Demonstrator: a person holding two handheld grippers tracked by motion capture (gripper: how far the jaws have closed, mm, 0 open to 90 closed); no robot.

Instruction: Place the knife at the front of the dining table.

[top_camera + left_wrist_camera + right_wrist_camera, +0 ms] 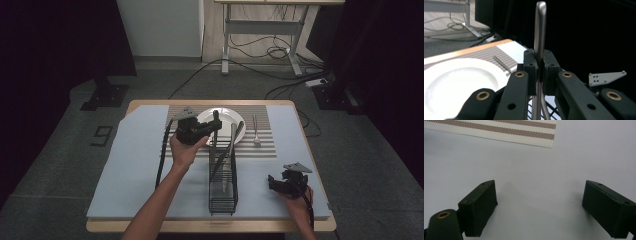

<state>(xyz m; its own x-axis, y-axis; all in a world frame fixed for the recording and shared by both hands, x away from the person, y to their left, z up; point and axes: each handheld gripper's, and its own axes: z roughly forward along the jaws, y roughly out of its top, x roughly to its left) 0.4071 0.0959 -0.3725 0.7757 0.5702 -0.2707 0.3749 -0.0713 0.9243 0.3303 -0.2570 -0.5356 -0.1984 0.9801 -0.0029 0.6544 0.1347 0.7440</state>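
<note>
My left gripper [215, 125] hovers over the far end of a black wire rack [223, 200], just in front of a white plate [226, 116]. In the left gripper view, my left gripper [540, 65] is shut on an upright metal utensil handle [540, 30], whose lower end drops into the rack [550, 112]. That handle [233, 136] stands in the rack beside a darker utensil [239, 131] leaning there. My right gripper [281, 183] rests low at the near right of the blue mat [135, 170]. Its jaws [539, 205] stand wide open over bare mat.
A fork [256, 134] lies on the striped placemat [262, 149] right of the plate. A thin utensil [501, 63] shows on the placemat beyond the plate [456, 82]. Desk legs and cables [270, 50] are on the floor past the table.
</note>
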